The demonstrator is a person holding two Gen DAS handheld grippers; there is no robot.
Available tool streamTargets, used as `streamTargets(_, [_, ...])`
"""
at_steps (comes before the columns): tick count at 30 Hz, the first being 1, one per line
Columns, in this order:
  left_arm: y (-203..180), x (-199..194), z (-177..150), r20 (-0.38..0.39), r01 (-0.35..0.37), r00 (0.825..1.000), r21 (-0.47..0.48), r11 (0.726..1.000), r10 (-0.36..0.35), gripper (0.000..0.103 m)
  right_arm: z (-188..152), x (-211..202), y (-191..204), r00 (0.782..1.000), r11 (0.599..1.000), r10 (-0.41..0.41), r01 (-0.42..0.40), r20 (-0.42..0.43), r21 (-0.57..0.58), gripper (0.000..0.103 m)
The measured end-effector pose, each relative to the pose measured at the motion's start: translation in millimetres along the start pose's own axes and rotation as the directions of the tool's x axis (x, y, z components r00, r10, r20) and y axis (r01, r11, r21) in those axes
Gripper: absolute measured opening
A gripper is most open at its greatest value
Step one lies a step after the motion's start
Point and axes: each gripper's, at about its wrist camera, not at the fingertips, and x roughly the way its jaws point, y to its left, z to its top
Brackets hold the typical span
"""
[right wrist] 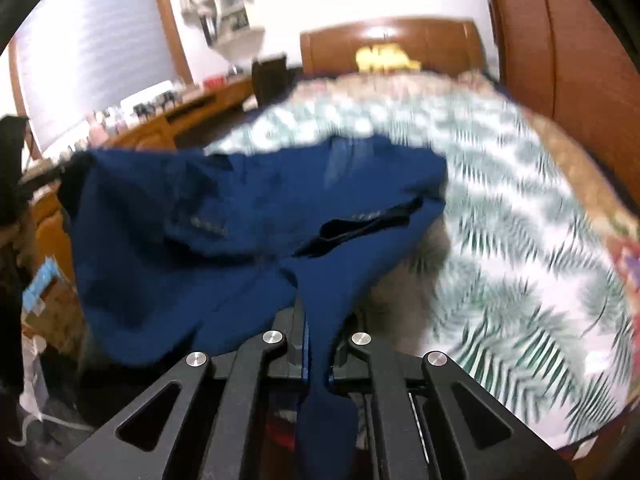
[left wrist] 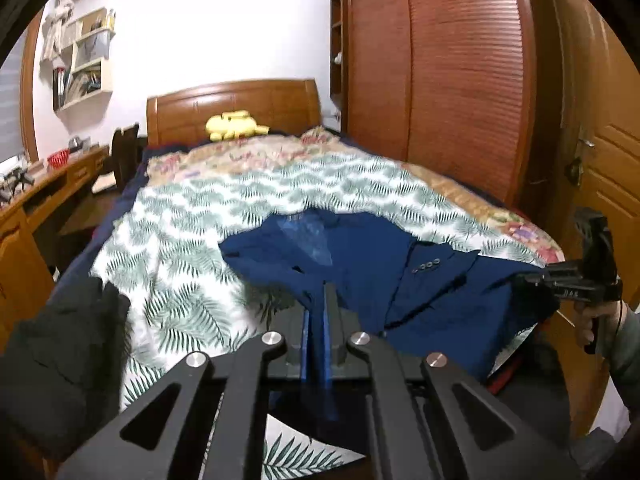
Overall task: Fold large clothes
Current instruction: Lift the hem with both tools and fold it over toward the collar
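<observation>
A dark blue jacket [left wrist: 360, 264] lies across the near end of a bed covered by a white sheet with green fern leaves [left wrist: 192, 240]. My left gripper [left wrist: 320, 300] is shut on the jacket's near hem, with blue cloth pinched between its fingers. My right gripper [right wrist: 318, 320] is shut on another edge of the jacket [right wrist: 240, 216] and holds it lifted, so the cloth hangs in folds. The right gripper also shows in the left wrist view [left wrist: 536, 280], at the jacket's right corner. A sleeve cuff with buttons [left wrist: 428, 266] lies on top.
A wooden headboard [left wrist: 232, 108] with a yellow plush toy [left wrist: 234, 124] is at the far end. A tall wooden wardrobe [left wrist: 440, 80] stands along the right side. A wooden desk [left wrist: 48, 188] stands on the left. A black garment [left wrist: 60, 360] lies at the near left.
</observation>
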Motion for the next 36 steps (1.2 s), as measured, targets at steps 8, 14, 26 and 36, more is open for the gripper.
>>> streamTargets(8, [-15, -64, 38, 0.122, 0.030, 0.992, 0.026, 0.999, -0.033, 0.001, 50, -74, 26, 0.979, 0.999, 0.020, -0.013, 0.201, -0.034, 0.002])
streamTargets(14, [-11, -94, 55, 0.180, -0.006, 0.984, 0.020, 1.000, 0.002, 0.002, 65, -134, 41, 0.955, 0.996, 0.029, -0.004, 0.294, -0.086, 0.002])
streamTargets(26, [54, 41, 68, 0.029, -0.063, 0.997, -0.111, 0.992, 0.066, 0.002, 115, -19, -36, 0.966, 0.973, -0.202, 0.216, 0.162, -0.075, 0.002])
streamTargets(36, [81, 133, 85, -0.041, -0.064, 0.997, -0.155, 0.986, 0.058, 0.002, 159, 94, -88, 0.955, 0.955, -0.275, 0.285, 0.114, -0.087, 0.003])
